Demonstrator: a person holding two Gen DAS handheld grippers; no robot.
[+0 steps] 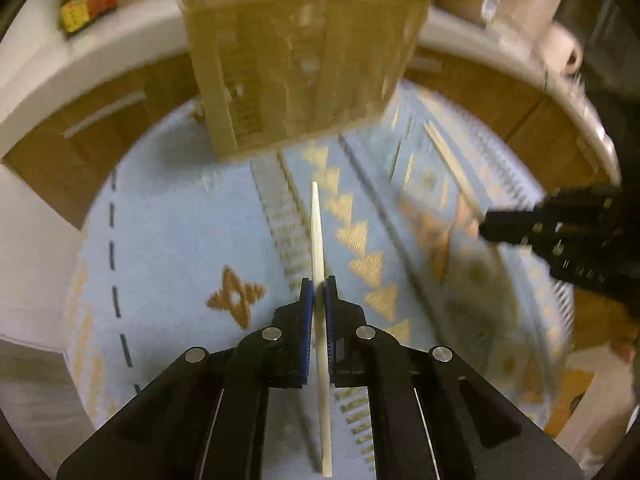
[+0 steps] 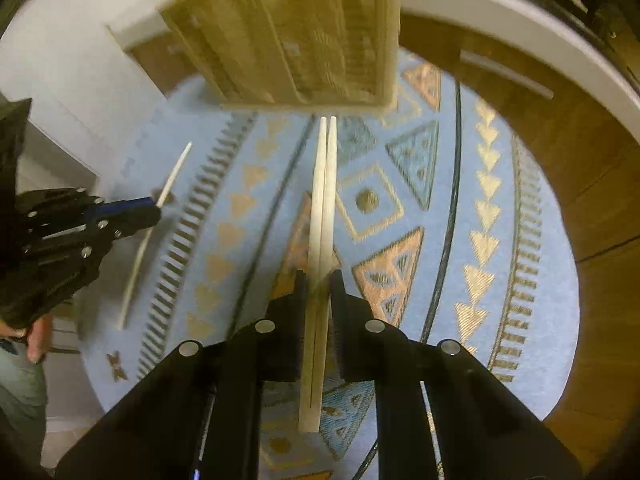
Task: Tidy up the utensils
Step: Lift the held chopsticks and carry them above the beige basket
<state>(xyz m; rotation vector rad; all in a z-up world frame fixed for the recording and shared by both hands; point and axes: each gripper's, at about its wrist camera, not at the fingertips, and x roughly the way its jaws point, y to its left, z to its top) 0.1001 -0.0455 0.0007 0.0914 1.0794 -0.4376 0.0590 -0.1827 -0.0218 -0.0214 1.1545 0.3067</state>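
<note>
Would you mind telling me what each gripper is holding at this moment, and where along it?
The left gripper pinches a single chopstick near mid-length. The right gripper clamps a joined pair of chopsticks, also around mid-length.

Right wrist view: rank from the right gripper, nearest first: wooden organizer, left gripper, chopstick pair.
1. chopstick pair: clamped in the right gripper.
2. left gripper: off to the left, holding a single chopstick.
3. wooden organizer: straight ahead, farthest.
</note>
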